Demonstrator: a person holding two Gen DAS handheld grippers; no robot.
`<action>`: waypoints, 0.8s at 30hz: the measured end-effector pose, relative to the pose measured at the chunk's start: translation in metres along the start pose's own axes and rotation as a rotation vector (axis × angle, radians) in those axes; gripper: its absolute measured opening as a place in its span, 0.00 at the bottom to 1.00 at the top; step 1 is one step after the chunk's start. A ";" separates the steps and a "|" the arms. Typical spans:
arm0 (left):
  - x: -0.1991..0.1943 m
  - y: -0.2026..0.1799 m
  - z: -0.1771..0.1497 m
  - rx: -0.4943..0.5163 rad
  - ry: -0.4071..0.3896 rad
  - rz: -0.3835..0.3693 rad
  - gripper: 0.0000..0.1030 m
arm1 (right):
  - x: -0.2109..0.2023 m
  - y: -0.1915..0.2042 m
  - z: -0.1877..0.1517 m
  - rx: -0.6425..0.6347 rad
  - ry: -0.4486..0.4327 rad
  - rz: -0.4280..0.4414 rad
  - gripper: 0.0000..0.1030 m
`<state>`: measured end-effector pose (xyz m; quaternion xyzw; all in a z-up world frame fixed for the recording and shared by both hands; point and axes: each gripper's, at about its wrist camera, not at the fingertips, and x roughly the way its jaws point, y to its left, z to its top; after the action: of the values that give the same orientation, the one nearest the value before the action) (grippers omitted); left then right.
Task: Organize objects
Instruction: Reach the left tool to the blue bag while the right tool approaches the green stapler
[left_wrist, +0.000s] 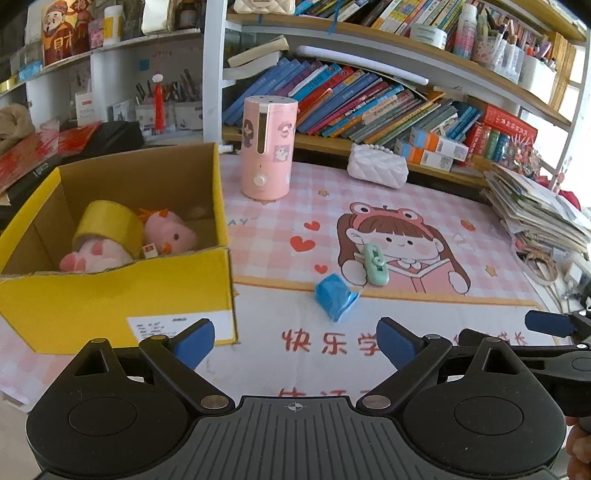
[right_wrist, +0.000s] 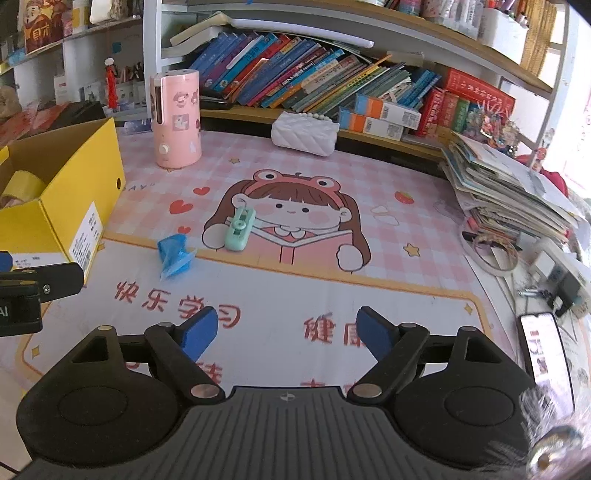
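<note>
Grippers sit nearest, both with blue pads spread wide and nothing between them: the left gripper (left_wrist: 295, 341) hangs over the white lower band of the pink desk mat (left_wrist: 424, 328), just right of the yellow cardboard box (left_wrist: 110, 310), and the right gripper (right_wrist: 286, 332) hangs over the mat's red lettering further right. Just beyond them a crumpled blue packet (right_wrist: 173, 254) lies on the mat, and close behind it, apart from it, a mint-green clip-like item (right_wrist: 240, 229) rests on the cartoon girl print. Inside the box sit a yellow tape roll (left_wrist: 107, 225) and pink plush toys (left_wrist: 166, 232). Further back stand a pink cylindrical appliance (left_wrist: 267, 147) and a white quilted pouch (left_wrist: 376, 166), before leaning shelved books (left_wrist: 351, 96).
</note>
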<state>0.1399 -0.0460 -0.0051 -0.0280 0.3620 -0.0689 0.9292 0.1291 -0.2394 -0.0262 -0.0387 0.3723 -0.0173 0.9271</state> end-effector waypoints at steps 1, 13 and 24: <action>0.001 -0.002 0.001 -0.001 -0.001 0.004 0.93 | 0.002 -0.002 0.002 -0.002 -0.001 0.007 0.78; 0.029 -0.024 0.014 -0.015 0.023 0.067 0.86 | 0.042 -0.022 0.022 -0.047 0.031 0.125 0.57; 0.080 -0.048 0.022 -0.016 0.072 0.077 0.57 | 0.063 -0.053 0.035 -0.005 -0.004 0.147 0.55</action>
<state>0.2074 -0.1055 -0.0374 -0.0189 0.3967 -0.0313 0.9172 0.1987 -0.2943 -0.0393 -0.0137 0.3723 0.0519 0.9265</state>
